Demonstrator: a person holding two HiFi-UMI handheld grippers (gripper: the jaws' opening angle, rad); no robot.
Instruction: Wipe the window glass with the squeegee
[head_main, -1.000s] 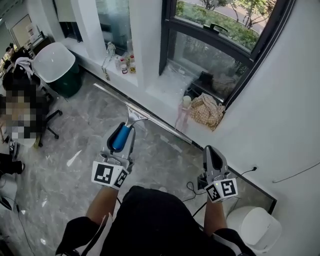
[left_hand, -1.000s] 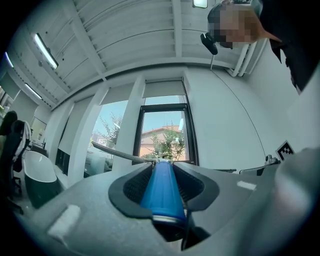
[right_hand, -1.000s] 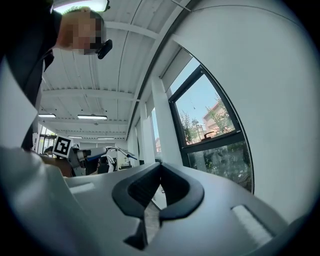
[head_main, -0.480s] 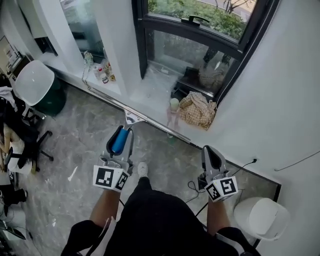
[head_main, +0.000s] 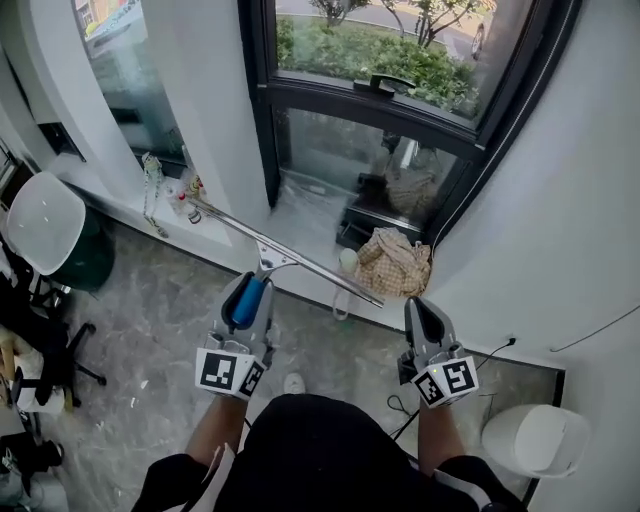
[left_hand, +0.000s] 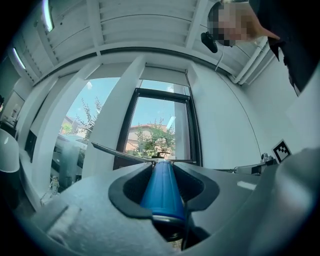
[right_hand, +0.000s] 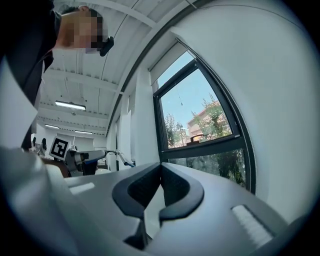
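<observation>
White chair (head_main: 40, 215): far left on the grey marble floor; it has no part in your job.

Small bottles (head_main: 185, 190): grouped on the low ledge under the left pane, well apart from your work.

Left tongs (head_main: 248, 288): pinching the blue handle of the squeegee (head_main: 300, 262). The left gripper view shows the handle filling the gap between the jaws along its length. You have the tool gripped squarely, so that part of the task is done.

Squeegee blade: a long metal bar slanting from upper left to lower right. You hold it in the air in front of the sill, below the pane and apart from it as far as the head view shows.

Window glass (head_main: 375, 150): a dark-framed lower pane under a transom with a handle. No streak, foam or wiped band can be made out on it, so you cannot tell clean from dirty. By my reading every stroke is left to do. Bringing the blade up flat against the glass is the step in hand.

Pale bottle (head_main: 346, 263): stands near the window's foot, just above the blade's line.

Checked cloth (head_main: 395, 262): crumpled just beside that bottle, at the window's lower right corner, untouched.

Right tongs (head_main: 420, 312): pressed together on nothing, held low and near your body.

White bin (head_main: 535, 440): lower right, against the wall.
</observation>
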